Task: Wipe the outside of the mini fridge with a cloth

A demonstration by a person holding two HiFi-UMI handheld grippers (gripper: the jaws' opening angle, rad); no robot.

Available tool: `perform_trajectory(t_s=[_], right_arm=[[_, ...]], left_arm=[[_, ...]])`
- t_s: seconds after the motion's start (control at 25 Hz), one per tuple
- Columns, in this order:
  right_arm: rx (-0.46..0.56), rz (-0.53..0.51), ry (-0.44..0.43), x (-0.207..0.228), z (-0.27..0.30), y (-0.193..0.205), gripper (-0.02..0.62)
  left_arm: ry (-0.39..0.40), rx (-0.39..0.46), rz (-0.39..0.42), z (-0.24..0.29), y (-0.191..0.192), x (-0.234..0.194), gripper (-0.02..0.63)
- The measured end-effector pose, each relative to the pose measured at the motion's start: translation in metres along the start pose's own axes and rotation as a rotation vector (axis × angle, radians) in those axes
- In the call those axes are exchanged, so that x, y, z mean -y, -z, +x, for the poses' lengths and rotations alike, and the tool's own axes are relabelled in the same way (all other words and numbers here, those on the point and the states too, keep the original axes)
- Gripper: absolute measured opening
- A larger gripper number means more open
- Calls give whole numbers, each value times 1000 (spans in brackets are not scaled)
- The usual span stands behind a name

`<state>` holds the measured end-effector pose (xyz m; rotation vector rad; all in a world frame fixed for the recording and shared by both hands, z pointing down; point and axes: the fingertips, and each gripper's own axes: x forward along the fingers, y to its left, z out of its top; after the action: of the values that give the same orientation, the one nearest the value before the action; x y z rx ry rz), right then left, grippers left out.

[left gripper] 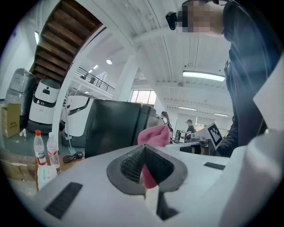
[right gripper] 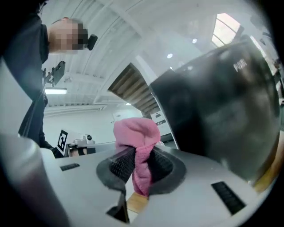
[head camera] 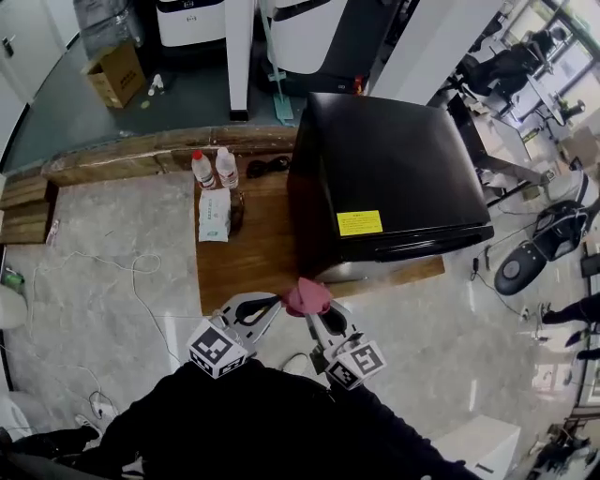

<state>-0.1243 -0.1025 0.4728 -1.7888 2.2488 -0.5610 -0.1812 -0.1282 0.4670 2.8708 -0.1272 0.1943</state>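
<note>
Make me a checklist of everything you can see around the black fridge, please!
Surface: wooden table, bare at the front.
Job's things: black mini fridge on the table; pink cloth held in front of it.
Clutter: two bottles, white packet.
Grippers: left gripper and right gripper both shut on the cloth.
Cables: black cable on the table; white cable on the floor.
Surroundings: cardboard box, white machines.

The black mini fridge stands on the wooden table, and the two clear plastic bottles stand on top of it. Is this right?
Not quite. The black mini fridge does stand on the wooden table, but the two clear plastic bottles stand on the table beside the fridge, not on top of it. The head view shows this.
</note>
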Motion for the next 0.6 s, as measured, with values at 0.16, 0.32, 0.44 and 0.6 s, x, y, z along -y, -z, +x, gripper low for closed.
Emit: perform_trajectory(t_s=[0.16,0.32,0.44,0.6], right_arm=[[0,-158,-40,-9,-44,-26,67],[-11,-240,-52,-13,-86,-42,67],[15,-296,-78,-20,-111,-51,67],[30,-343,-112,-32,-139,-57,67]], left_arm=[[-9,44,22,5,-10,46,6],[-21,73,38,11,-17,89,6],[-32,91,54,10,-22,118,6],[-46,106,64,5,-25,151,6]])
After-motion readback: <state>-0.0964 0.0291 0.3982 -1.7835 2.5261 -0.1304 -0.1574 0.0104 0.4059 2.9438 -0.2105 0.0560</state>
